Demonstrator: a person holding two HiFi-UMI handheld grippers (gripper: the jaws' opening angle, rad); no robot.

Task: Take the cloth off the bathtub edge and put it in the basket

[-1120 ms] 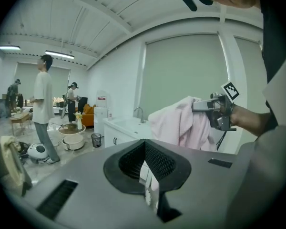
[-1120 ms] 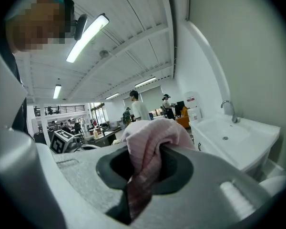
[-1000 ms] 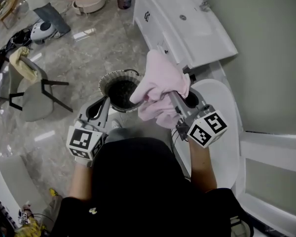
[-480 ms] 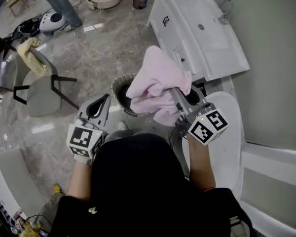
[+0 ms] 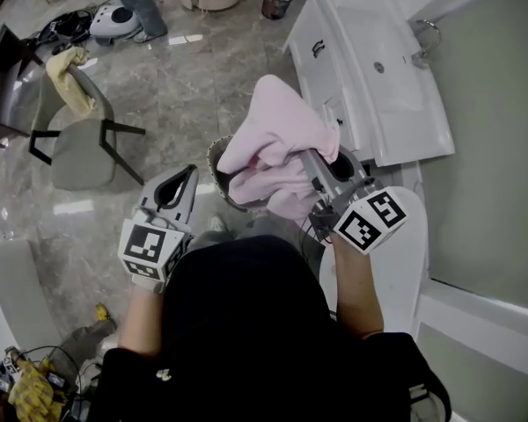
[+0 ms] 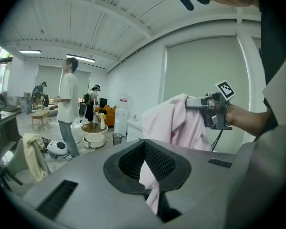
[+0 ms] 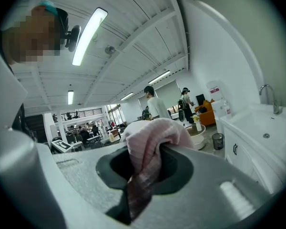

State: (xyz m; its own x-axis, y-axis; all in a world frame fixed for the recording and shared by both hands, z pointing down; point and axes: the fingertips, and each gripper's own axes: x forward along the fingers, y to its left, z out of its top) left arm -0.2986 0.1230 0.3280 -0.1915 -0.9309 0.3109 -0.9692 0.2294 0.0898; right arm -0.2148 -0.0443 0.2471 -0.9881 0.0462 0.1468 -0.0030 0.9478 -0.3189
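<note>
A: Cloth?
B: Pink cloth [image 5: 277, 139] bunched up in the air, covering most of the basket [image 5: 215, 158] on the floor.
A: Grippers?
B: Right gripper [image 5: 310, 163] pinched narrow on the cloth. Left gripper [image 5: 192, 172] closed, empty, beside the basket.

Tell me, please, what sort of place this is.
Probably a mock bathroom inside a large open office or lab hall: a white washbasin counter with a chrome tap and what looks like a white bathtub rim stand on marble-look floor, while people and an orange sofa show beyond.
</note>
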